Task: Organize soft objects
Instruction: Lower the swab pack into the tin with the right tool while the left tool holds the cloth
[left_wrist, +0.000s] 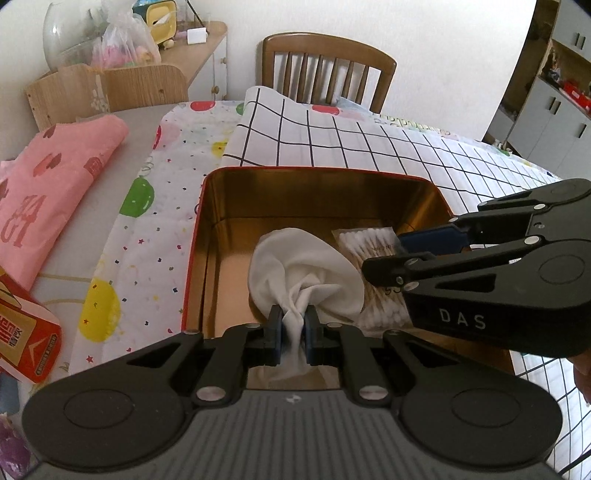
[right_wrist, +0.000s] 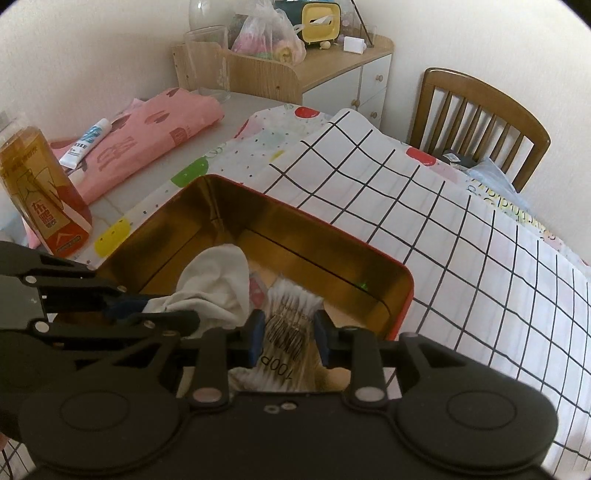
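A red tin box (left_wrist: 201, 206) with a gold inside stands on the table; it also shows in the right wrist view (right_wrist: 400, 310). My left gripper (left_wrist: 294, 332) is shut on a white cloth (left_wrist: 303, 269), held inside the box. The cloth also shows in the right wrist view (right_wrist: 218, 291). My right gripper (right_wrist: 289, 338) is inside the box, its jaws on either side of a clear bag of cotton swabs (right_wrist: 291, 325). The bag lies at the right of the cloth in the left wrist view (left_wrist: 369, 243). The right gripper (left_wrist: 391, 254) reaches in from the right there.
A folded pink cloth (left_wrist: 55, 173) lies at the left. A grid-patterned cloth (right_wrist: 424, 206) and a dotted cloth (left_wrist: 147, 229) cover the table. A red-gold bottle (right_wrist: 40, 192) and a tube (right_wrist: 86, 142) are at the left. A wooden chair (left_wrist: 325, 70) stands behind the table.
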